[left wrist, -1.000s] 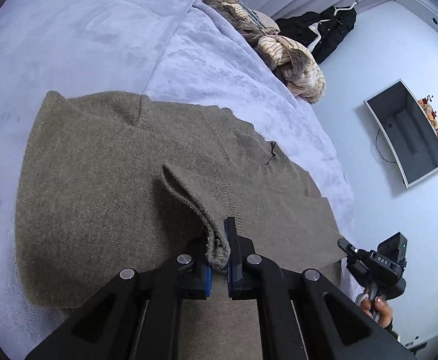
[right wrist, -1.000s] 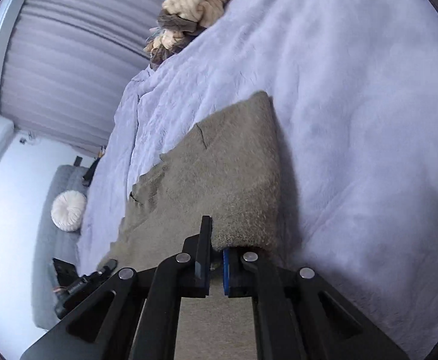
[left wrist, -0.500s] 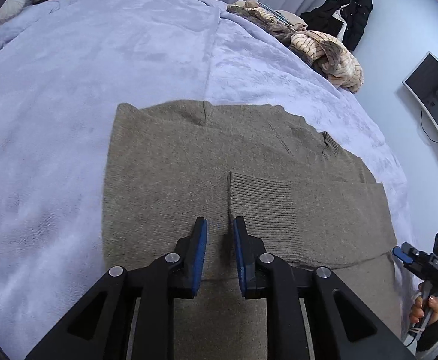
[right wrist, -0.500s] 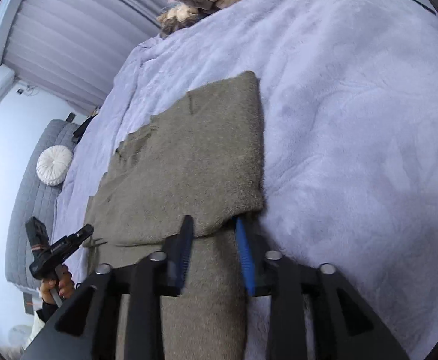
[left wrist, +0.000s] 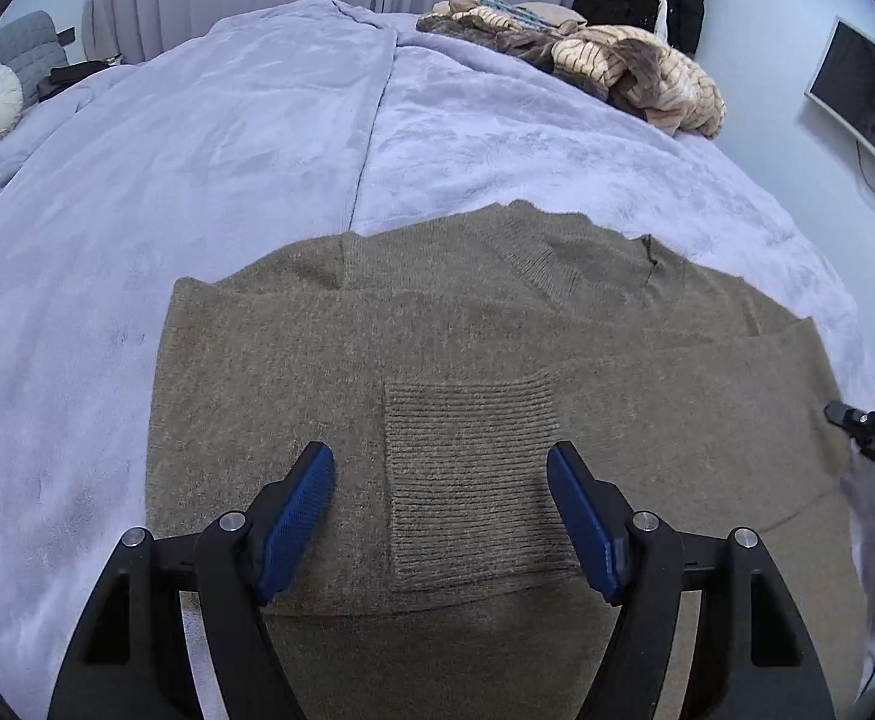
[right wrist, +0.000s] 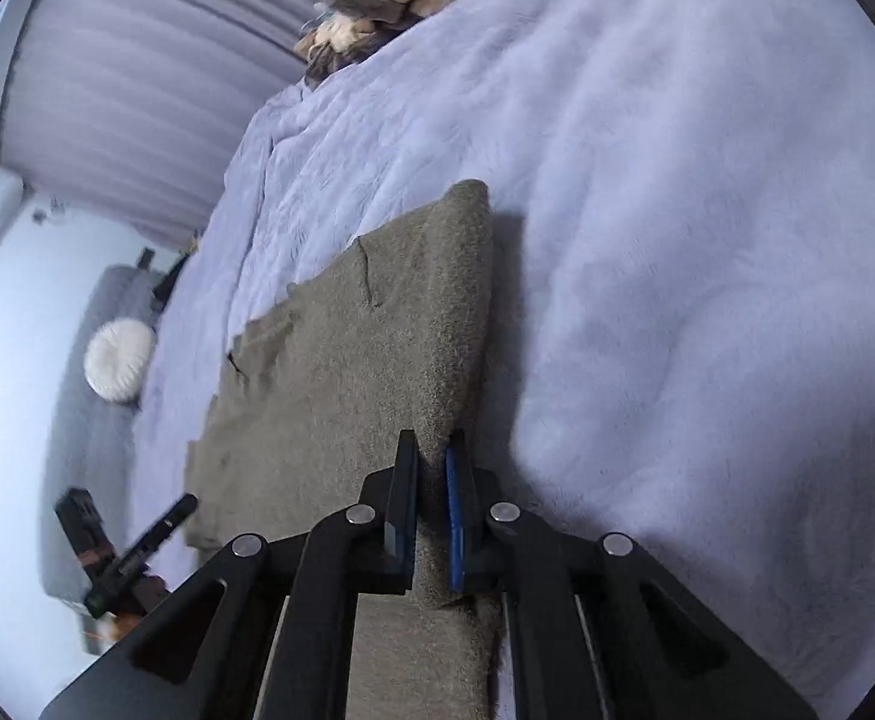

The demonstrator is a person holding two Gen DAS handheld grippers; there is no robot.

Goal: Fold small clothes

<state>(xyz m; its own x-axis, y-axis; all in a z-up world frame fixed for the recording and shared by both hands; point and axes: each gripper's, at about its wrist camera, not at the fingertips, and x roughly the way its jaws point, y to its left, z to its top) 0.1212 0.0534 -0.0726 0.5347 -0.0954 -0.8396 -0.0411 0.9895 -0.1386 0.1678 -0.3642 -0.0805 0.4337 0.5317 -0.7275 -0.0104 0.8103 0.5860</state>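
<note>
Lavender bedding (left wrist: 209, 138) carries our brown sweater (left wrist: 467, 330), spread flat. Nearest, our left gripper (left wrist: 440, 480) hovers spread wide over its ribbed cuff (left wrist: 467, 480); our right gripper (right wrist: 431, 501) pinches the sweater's right edge. Far off lies a clothes pile (left wrist: 617, 72).

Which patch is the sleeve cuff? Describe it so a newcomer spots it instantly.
On the lavender bed lies a flat olive-brown sweater. The cuff sits on its middle, between the open left gripper's blue fingers. Only this rectangle has horizontal ribbing.

Left wrist camera looks down close over the sweater (left wrist: 467, 372). Right wrist camera skims its edge — both share the bed (right wrist: 707, 240).
</note>
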